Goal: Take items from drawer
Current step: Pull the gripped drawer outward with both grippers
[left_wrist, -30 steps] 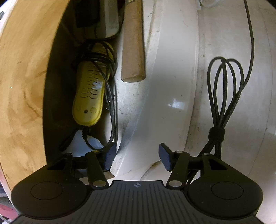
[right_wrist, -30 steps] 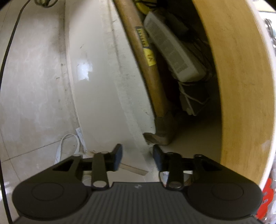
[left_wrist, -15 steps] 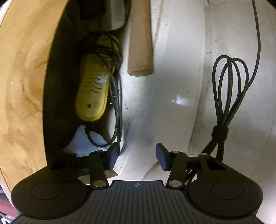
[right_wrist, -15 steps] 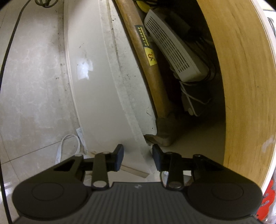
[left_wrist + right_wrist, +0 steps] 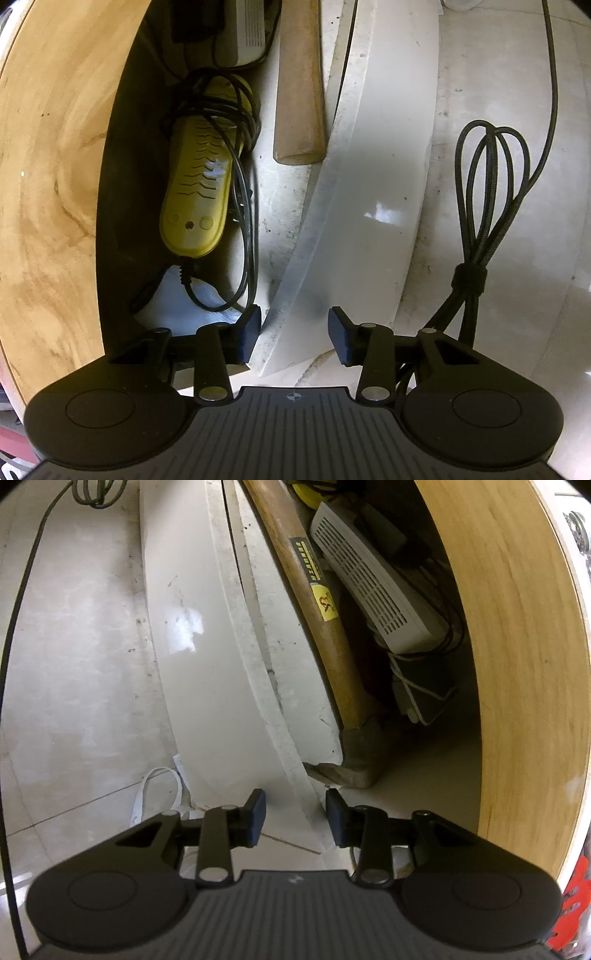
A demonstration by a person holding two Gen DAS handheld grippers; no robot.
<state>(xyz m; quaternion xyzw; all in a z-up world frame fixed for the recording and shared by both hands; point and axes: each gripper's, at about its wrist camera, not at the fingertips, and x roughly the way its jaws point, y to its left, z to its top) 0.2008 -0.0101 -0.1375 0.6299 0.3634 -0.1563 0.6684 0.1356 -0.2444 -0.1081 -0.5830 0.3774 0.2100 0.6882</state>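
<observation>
The white drawer front (image 5: 369, 166) stands pulled out, and its top edge runs between the fingers of both grippers. The jaws of my left gripper (image 5: 295, 332) are closing on that edge, and the panel fills the gap between the pads. My right gripper (image 5: 295, 812) is shut on the same drawer front (image 5: 207, 664) further along. Inside the drawer lie a yellow device (image 5: 195, 192) wrapped in black cord, a hammer (image 5: 321, 627) with a wooden handle (image 5: 299, 92), and a white vented box (image 5: 369, 587).
A wooden panel (image 5: 48, 184) overhangs the drawer's far side, also seen in the right wrist view (image 5: 524, 664). A bundled black cable (image 5: 480, 203) and a white strap (image 5: 155, 790) lie on the tiled floor in front. Pale crumpled material (image 5: 184, 299) sits under the yellow device's cord.
Both grippers' jaws have narrowed around the drawer front's top edge. Neither hand has shifted much.
</observation>
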